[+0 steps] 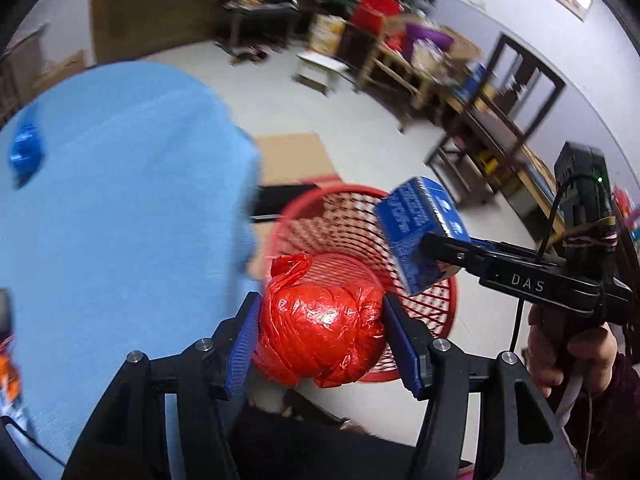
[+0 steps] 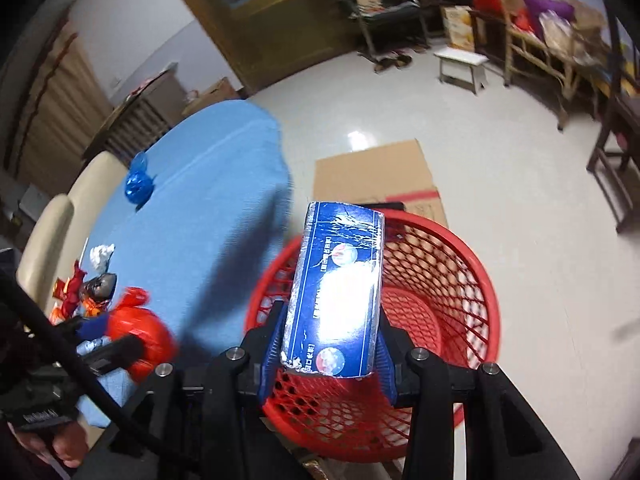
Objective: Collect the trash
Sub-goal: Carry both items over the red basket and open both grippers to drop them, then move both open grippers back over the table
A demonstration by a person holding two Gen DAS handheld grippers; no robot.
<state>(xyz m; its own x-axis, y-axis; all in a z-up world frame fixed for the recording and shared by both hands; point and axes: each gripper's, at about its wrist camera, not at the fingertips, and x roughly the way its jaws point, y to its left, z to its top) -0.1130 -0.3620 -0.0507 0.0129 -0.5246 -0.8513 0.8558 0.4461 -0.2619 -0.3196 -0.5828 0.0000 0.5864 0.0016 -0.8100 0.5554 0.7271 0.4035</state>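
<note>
My left gripper (image 1: 320, 336) is shut on a knotted red plastic bag (image 1: 320, 336), held beside the blue-clothed table (image 1: 120, 200) and above the near rim of a red mesh basket (image 1: 436, 320) on the floor. My right gripper (image 2: 328, 344) is shut on a blue carton (image 2: 340, 288) over the red mesh basket (image 2: 460, 280). In the left wrist view the right gripper (image 1: 430, 254) comes in from the right with the blue carton (image 1: 420, 232) above the basket. The red bag (image 2: 140, 332) shows at the lower left of the right wrist view.
On the table (image 2: 208, 220) lie a blue crumpled bag (image 2: 138, 184), a white paper wad (image 2: 102, 254) and red and orange wrappers (image 2: 76, 292). Flat cardboard (image 2: 376, 172) lies on the floor behind the basket. A white stool (image 2: 462, 62), chairs and cluttered shelves stand farther back.
</note>
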